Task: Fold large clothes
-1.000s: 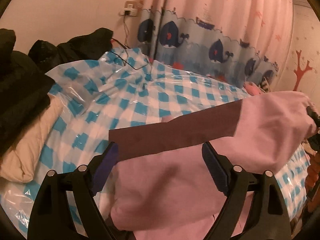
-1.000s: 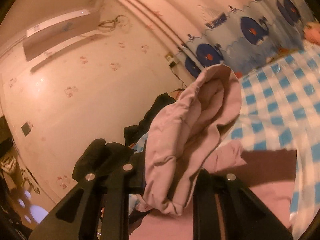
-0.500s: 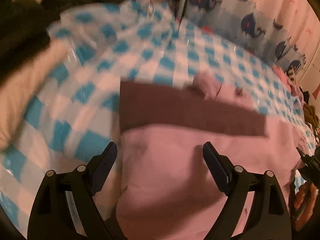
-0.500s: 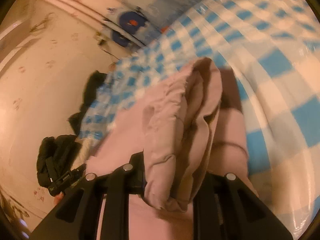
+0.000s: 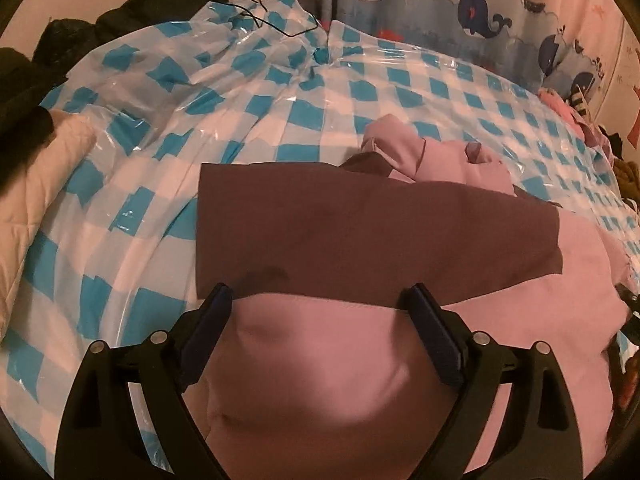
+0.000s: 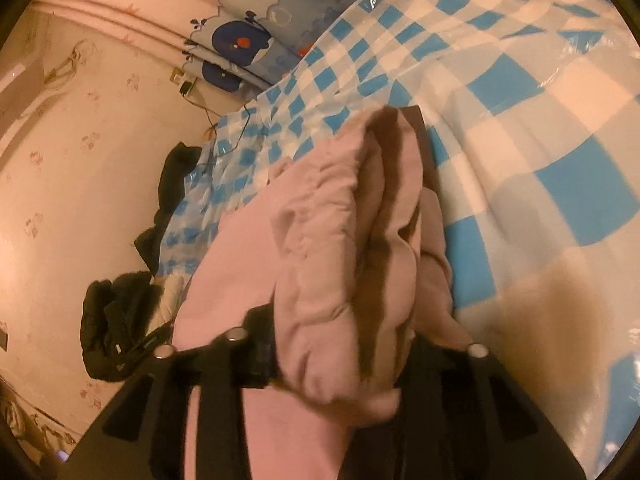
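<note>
1. I was looking into a home bedroom, by all signs a child's.
2. A bed (image 5: 280,92) under a clear plastic sheet with blue and white checks filled both views.
3. A curtain (image 5: 460,4) printed with whales and boats hung along the bed's far edge.
4. The pink wall (image 6: 72,184) carried small paw prints, with a socket (image 6: 182,82) and cable near the curtain.
5. Dark clothes (image 5: 24,92) and a cream quilt (image 5: 36,184) were heaped at the bed's left edge.
</note>
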The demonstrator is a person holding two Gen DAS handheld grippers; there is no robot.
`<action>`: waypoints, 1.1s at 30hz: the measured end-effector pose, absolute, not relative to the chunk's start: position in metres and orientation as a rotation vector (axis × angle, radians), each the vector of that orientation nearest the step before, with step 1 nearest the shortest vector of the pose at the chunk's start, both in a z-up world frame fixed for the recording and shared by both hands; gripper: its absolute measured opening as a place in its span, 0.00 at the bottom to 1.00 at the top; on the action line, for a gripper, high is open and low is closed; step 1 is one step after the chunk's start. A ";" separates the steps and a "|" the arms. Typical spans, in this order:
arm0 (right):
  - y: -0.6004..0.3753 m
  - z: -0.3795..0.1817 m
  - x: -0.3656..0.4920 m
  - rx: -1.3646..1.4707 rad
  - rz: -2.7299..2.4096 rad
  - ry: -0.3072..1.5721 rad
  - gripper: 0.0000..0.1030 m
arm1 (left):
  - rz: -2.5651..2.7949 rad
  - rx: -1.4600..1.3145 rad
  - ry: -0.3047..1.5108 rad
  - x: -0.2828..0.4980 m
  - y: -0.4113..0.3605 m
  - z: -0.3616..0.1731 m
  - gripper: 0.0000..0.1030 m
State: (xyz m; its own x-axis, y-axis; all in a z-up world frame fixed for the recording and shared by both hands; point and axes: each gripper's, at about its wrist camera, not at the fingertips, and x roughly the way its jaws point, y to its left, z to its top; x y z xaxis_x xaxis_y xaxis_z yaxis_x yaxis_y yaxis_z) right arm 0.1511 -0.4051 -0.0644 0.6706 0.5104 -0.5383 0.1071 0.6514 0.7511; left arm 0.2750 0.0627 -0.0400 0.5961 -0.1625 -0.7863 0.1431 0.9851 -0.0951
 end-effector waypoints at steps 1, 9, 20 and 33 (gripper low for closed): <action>-0.409 -0.059 0.145 0.842 0.242 0.818 0.45 | -0.176 -0.047 0.901 0.271 0.067 -0.034 0.83; -0.399 0.036 0.147 0.540 0.123 0.629 0.62 | -0.178 -0.022 0.721 0.256 0.068 0.014 0.83; -0.398 -0.078 0.220 0.610 0.066 0.952 0.40 | -0.157 0.048 0.849 0.278 0.050 -0.051 0.93; -0.393 -0.085 0.186 0.500 0.082 1.029 0.71 | -0.170 -0.023 0.923 0.270 0.075 -0.056 0.93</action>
